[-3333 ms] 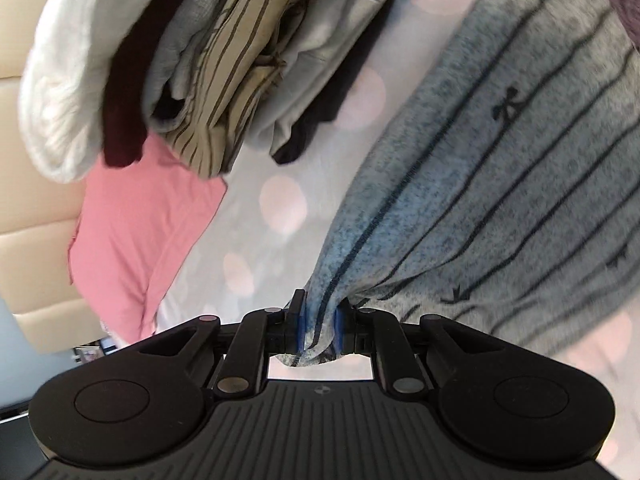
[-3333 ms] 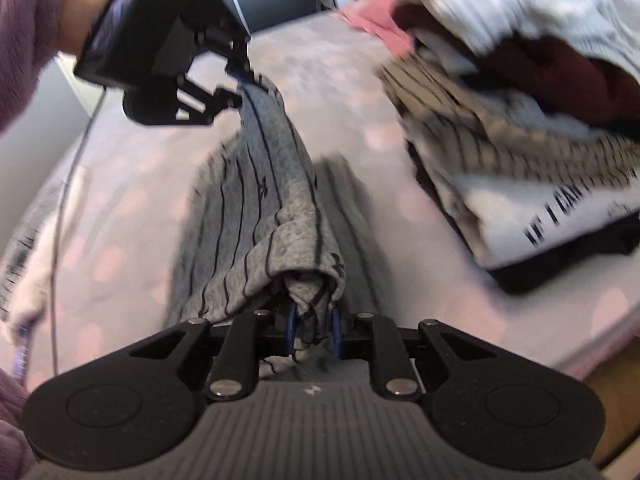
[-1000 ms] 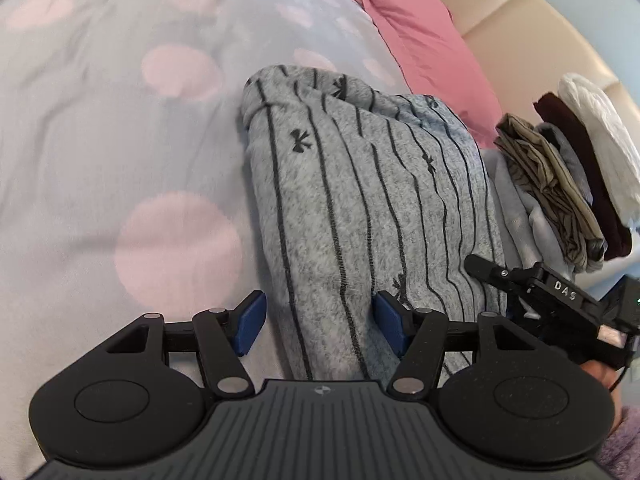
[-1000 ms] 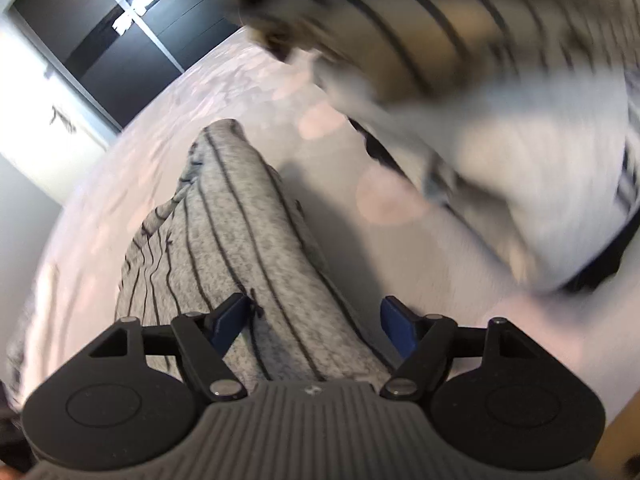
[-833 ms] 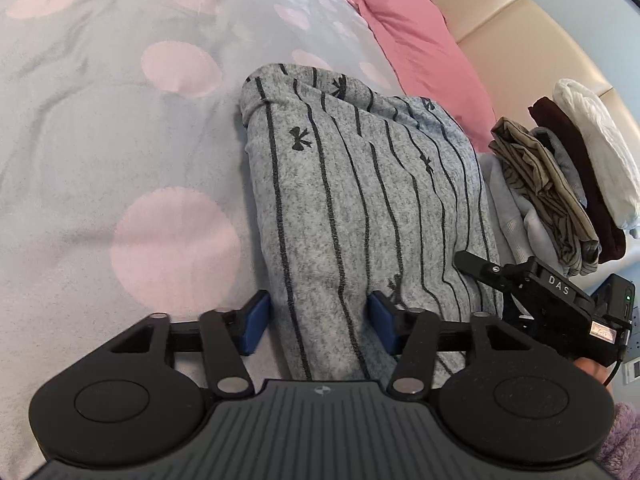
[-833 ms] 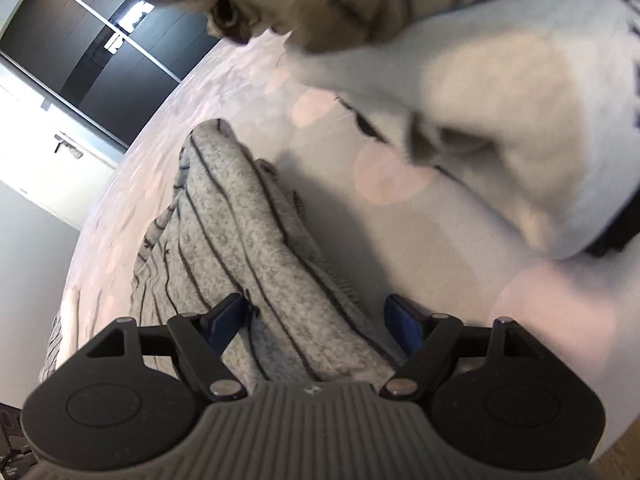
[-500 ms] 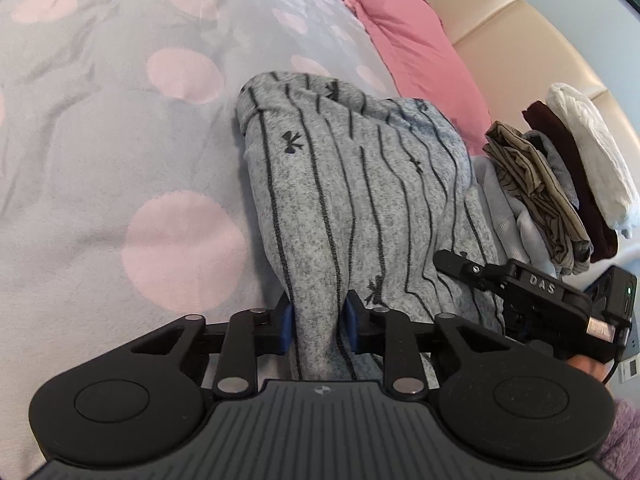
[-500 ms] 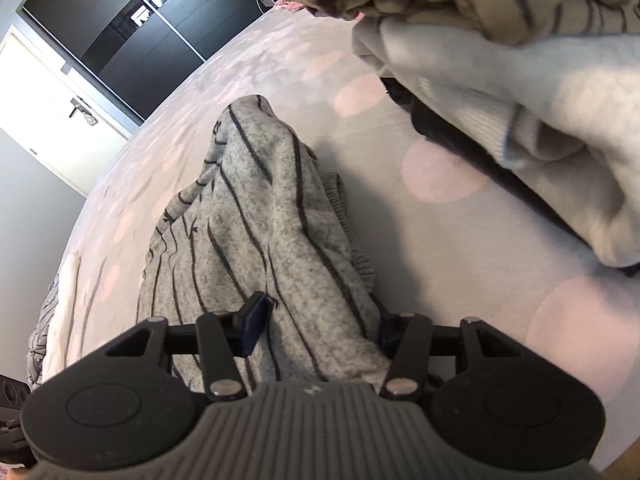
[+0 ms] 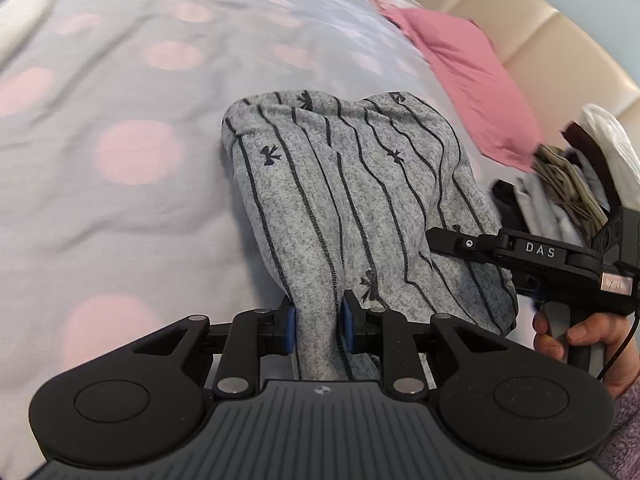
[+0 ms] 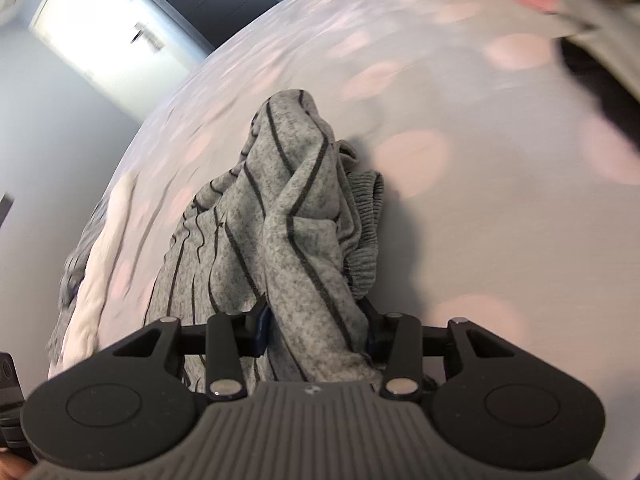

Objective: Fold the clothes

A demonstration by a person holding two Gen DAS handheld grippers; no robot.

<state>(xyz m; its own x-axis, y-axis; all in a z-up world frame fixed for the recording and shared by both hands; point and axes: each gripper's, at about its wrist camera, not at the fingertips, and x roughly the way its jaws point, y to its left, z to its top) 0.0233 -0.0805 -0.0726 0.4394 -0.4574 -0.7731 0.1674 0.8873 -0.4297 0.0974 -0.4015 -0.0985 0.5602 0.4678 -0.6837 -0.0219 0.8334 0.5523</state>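
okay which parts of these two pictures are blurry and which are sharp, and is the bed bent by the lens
Left wrist view: the grey striped garment and left gripper are sharp; the stack of folded clothes at right is smeared. Right wrist view: the garment and right gripper are crisp, the dotted bedspread streaks with motion blur, and the fisheye bows its edge into an arc.

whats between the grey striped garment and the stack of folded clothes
In the left wrist view, the right gripper reaches in between the grey striped garment and the stack of folded clothes.
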